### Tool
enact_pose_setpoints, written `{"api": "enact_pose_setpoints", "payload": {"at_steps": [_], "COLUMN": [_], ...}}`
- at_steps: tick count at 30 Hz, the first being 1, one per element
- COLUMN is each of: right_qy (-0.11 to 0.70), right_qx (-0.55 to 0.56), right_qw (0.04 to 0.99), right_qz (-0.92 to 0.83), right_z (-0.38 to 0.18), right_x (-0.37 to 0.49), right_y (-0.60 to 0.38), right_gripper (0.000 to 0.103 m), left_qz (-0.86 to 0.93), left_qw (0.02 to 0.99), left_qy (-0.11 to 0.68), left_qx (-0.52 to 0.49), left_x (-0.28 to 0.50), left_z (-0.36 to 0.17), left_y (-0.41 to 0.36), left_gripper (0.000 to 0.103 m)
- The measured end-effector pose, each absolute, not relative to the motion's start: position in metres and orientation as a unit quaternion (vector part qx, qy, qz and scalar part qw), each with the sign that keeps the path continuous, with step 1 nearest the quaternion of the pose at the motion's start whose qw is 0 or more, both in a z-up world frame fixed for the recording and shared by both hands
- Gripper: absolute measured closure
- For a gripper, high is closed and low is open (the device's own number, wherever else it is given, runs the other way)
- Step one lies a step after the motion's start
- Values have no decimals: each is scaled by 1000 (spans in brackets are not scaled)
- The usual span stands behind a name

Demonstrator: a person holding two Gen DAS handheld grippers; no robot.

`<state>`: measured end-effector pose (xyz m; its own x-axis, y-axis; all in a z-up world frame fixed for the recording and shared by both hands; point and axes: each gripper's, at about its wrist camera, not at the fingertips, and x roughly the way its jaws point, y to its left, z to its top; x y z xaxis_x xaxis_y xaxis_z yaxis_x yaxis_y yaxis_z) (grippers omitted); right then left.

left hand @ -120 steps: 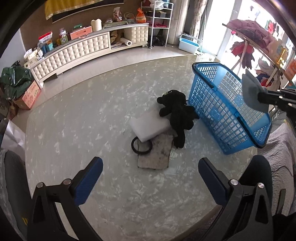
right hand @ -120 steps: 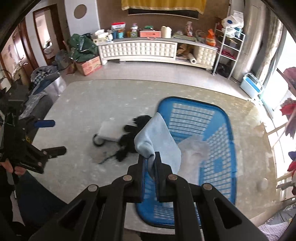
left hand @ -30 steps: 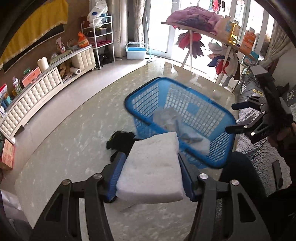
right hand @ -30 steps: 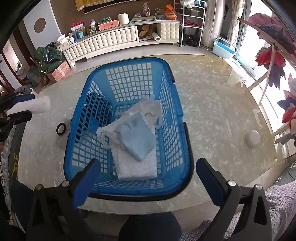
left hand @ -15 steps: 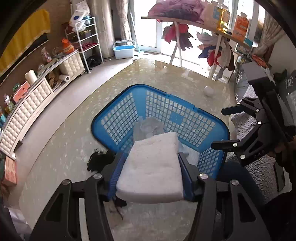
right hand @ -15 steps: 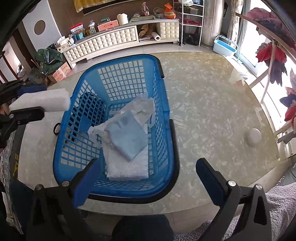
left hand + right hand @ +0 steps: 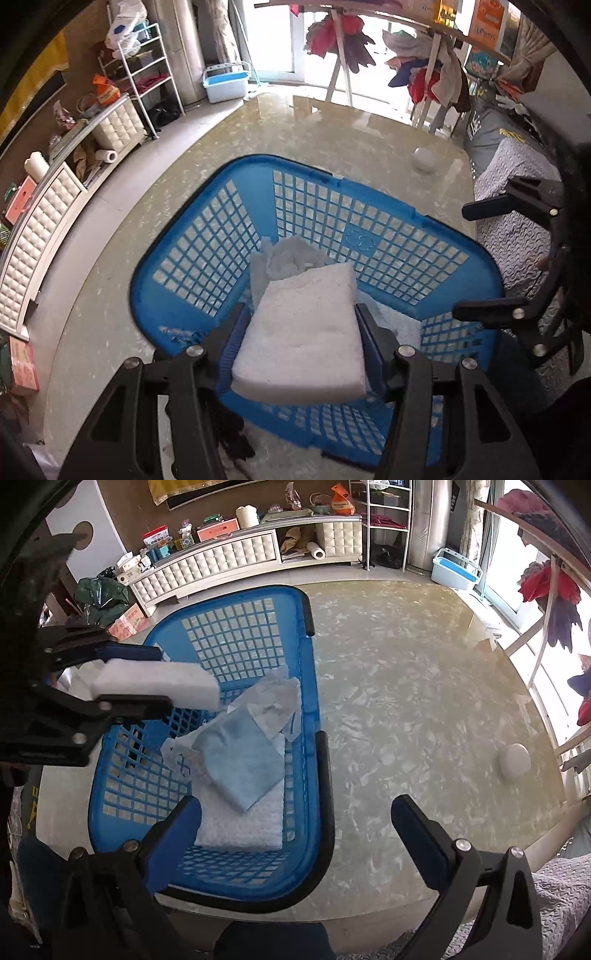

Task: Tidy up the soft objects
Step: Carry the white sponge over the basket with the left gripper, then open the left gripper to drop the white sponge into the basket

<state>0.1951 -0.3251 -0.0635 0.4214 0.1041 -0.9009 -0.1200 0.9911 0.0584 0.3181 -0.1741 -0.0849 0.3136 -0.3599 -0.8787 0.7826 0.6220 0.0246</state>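
My left gripper is shut on a white foam block and holds it over the blue plastic basket. The block also shows in the right wrist view, above the basket's left side. Inside the basket lie a light blue cloth, a white padded sheet and a crumpled white bag. My right gripper is open and empty at the basket's near right rim. A black plush toy peeks out beside the basket, mostly hidden.
The basket stands on a marbled round table. A small white round object sits near its right edge. A white cabinet, a metal shelf and a clothes rack stand around the room.
My left gripper has carried the foam block forward, from the basket's near rim to over its inside. My right gripper has shifted right, still open.
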Motion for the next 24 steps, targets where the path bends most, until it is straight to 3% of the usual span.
{"api": "enact_pose_setpoints", "payload": {"at_steps": [16, 19, 22, 24], "right_qy": [550, 550, 551, 551], "right_qx": [2, 3, 3, 5], "right_qw": [832, 832, 831, 831], "right_qz": [75, 76, 76, 75], "right_z": [-81, -82, -83, -84], "right_x": [202, 203, 204, 204], "right_y": [-333, -332, -331, -332], "right_gripper": [0, 0, 0, 0], "left_qz": [-367, -367, -363, -361], "left_qw": [751, 747, 746, 746], "left_qy": [467, 467, 466, 467], "left_qx": [287, 299, 307, 308], "left_x": [328, 327, 326, 325], "left_z": [-129, -131, -131, -130], "left_y": [-193, -196, -197, -197], "left_gripper": [46, 40, 22, 18]}}
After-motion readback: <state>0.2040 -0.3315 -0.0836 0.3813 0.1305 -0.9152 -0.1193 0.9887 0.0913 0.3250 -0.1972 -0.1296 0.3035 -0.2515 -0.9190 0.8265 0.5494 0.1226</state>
